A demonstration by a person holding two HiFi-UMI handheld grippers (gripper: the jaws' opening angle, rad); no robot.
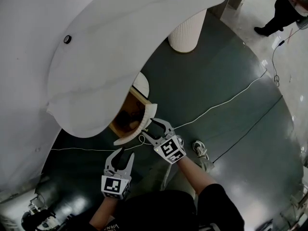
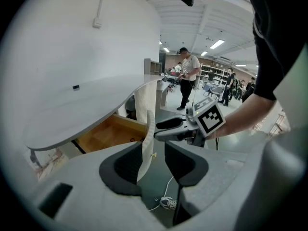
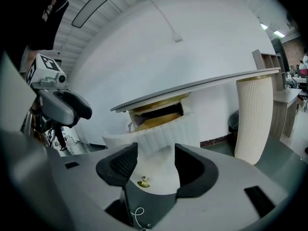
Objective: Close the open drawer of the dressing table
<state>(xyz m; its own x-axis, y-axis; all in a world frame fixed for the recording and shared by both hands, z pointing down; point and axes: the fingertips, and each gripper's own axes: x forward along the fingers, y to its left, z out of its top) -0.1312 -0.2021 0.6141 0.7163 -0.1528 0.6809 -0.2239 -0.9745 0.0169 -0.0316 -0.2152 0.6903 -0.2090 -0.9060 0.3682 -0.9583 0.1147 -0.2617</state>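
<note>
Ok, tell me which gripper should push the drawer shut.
Right, probably. The right gripper faces the drawer front squarely, open jaws either side of its knob. The left gripper sits farther back and meets the front edge-on.

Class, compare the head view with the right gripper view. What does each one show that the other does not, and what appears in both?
Only the head view shows the upper face of the tabletop, with a small black spot on it, and a shoe on the floor. Only the right gripper view shows the gold knob on the drawer's ribbed front. Both show the open drawer, the ribbed table leg and the left gripper.
</note>
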